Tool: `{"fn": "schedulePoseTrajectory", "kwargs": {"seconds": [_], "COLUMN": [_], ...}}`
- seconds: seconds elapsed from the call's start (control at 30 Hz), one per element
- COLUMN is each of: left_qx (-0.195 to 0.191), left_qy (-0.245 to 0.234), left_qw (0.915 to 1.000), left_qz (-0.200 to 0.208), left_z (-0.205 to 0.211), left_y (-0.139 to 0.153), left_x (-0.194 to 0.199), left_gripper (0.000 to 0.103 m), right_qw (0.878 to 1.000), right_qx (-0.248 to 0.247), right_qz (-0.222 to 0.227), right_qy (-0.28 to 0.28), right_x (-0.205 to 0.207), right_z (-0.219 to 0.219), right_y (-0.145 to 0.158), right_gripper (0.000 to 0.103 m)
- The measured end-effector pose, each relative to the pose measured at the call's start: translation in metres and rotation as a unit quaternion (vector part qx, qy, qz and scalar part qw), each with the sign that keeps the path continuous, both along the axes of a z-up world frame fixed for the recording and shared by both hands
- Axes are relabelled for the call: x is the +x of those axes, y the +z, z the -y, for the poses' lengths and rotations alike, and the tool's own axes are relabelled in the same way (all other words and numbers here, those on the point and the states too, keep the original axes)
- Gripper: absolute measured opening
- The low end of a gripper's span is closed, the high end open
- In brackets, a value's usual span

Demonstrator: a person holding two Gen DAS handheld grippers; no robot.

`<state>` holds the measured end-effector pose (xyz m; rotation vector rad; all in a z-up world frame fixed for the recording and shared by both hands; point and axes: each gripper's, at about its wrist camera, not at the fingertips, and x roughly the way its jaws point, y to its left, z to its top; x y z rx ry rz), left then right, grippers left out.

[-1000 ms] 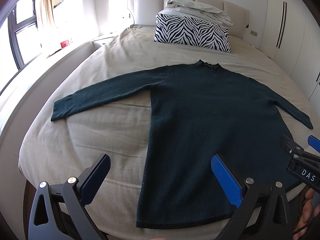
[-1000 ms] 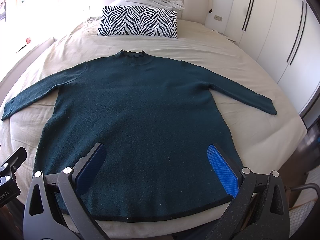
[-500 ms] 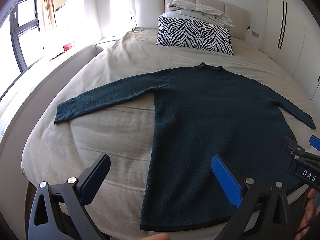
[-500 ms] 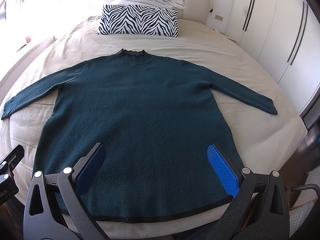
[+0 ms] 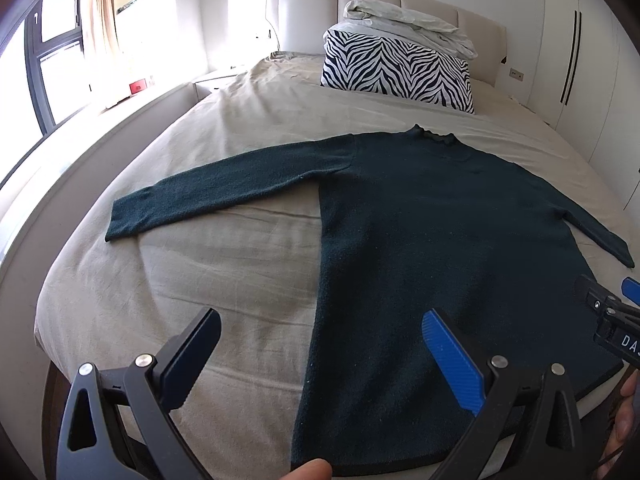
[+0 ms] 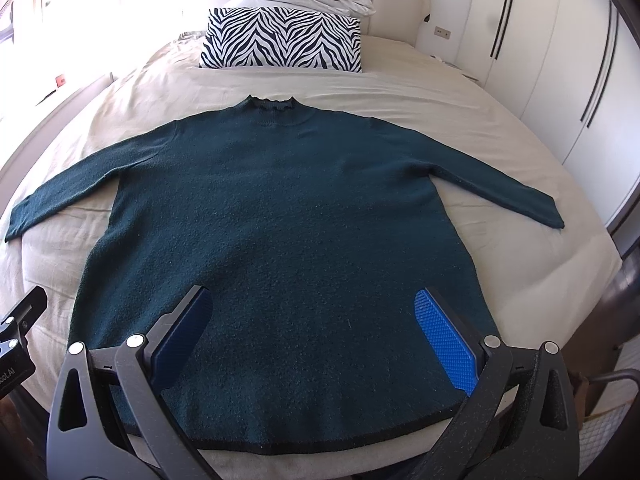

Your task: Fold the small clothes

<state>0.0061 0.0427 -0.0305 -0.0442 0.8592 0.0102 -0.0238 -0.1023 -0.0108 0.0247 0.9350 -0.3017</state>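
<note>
Hovering both grippers, left [image 5: 320, 354] and right [image 6: 314, 334], spread empty over the flat sweater [image 6: 280, 220]; next, pinch a sleeve inward.

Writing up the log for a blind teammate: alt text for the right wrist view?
A dark green sweater lies flat and unfolded on a beige bed, sleeves spread, collar toward a zebra pillow. The open right gripper hovers over its hem, holding nothing.

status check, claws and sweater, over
Left claw open, right claw open, both empty. Sweater flat on bed, sleeves spread, unfolded. Nothing in the way.
</note>
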Motion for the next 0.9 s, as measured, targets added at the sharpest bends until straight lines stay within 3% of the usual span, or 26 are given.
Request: {"fn": "schedulePoseTrajectory", "kwargs": {"seconds": [0.17,0.27,0.33,0.47,0.63,0.77,0.83,0.9], "left_qx": [-0.055,-0.065,-0.07,-0.039,-0.029,-0.07,-0.108,-0.151], "left_qy": [-0.006,-0.022,-0.023,-0.03,-0.024,-0.057,-0.081,-0.103], "left_qw": [0.9982,0.9977,0.9972,0.9983,0.9992,0.9955,0.9901,0.982], "left_qz": [-0.022,0.001,0.008,-0.031,-0.013,-0.03,-0.038,-0.047], "left_z": [-0.006,-0.002,0.003,0.021,0.043,0.07,0.083,0.097], "left_y": [-0.013,-0.014,-0.014,-0.02,-0.016,-0.019,-0.021,-0.025], "left_x": [0.015,0.023,0.03,0.052,0.075,0.104,0.12,0.135], "left_gripper": [0.103,0.103,0.103,0.103,0.103,0.103,0.101,0.1], "right_qw": [0.998,0.991,0.98,0.935,0.865,0.828,0.807,0.797], "right_qx": [0.057,0.108,0.15,0.241,0.338,0.395,0.419,0.427], "right_qz": [0.03,0.063,0.087,0.144,0.195,0.193,0.199,0.213], "right_qy": [-0.008,-0.051,-0.102,-0.215,-0.315,-0.349,-0.365,-0.37], "right_x": [0.002,0.003,0.0,-0.021,-0.047,-0.034,-0.029,-0.021], "right_z": [0.036,0.095,0.152,0.275,0.412,0.489,0.52,0.543], "right_y": [0.001,0.001,-0.004,-0.025,-0.065,-0.102,-0.119,-0.128], "right_gripper": [0.103,0.103,0.103,0.103,0.095,0.068,0.058,0.058]}}
